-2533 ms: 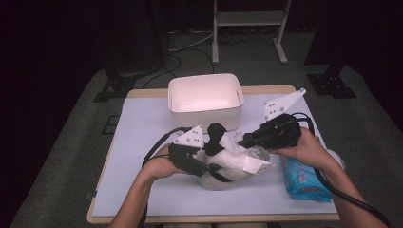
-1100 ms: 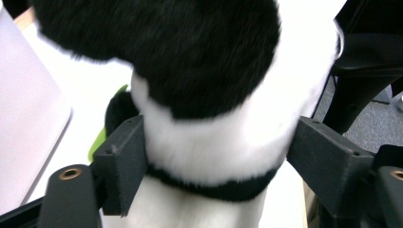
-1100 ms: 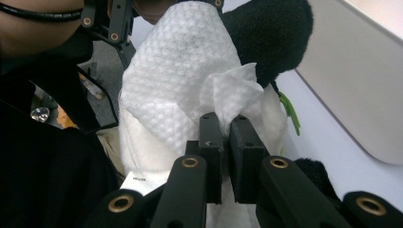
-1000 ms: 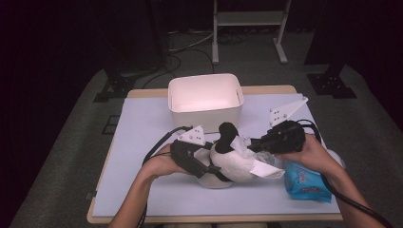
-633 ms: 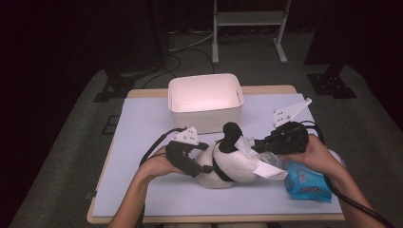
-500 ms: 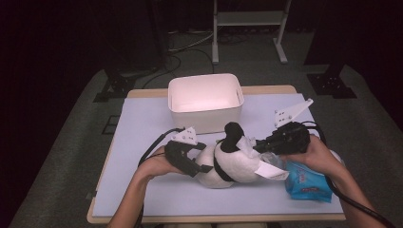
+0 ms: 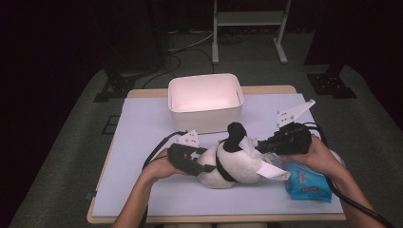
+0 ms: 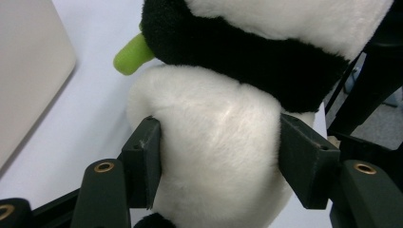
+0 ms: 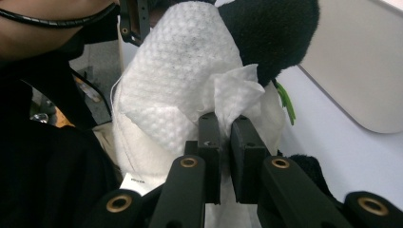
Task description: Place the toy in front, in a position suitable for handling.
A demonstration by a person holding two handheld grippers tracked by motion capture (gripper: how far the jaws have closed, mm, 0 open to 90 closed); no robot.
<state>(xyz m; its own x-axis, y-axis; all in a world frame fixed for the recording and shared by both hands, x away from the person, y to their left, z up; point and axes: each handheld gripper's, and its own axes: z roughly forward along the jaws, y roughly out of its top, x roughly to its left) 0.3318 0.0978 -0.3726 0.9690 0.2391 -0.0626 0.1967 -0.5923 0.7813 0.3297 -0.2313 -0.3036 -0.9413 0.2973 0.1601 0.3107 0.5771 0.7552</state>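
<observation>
High view first: the left gripper (image 7: 202,164) lies low on the table (image 7: 142,142) at about 8 o'clock from the centre, its jaws around the near end of a plush panda (image 7: 233,164). From the left gripper view, the two black pads (image 8: 142,161) press into the panda's white fur (image 8: 218,142) from either side, so the jaws stand about half open and hold the toy's rounded body; they have just been closing onto it. A green stub (image 8: 133,54) sticks out of the panda's black band at 11 o'clock.

Centre of the table, the panda lies on its side, and a white bin (image 7: 205,102) stands just beyond it at 12 o'clock (near, not touching).

On the right, the right gripper (image 7: 261,148) comes in at 3 o'clock, reaching the toy's far side. Its own view shows the jaws nearly together, pinching a fold of a white wipe (image 9: 190,85) that is draped over the panda (image 9: 271,28). A blue pack of wipes (image 7: 306,183) lies just beside the right hand (image 7: 323,159), at 4 o'clock. The left hand's gripper and sleeve crowd the upper left of that view.
</observation>
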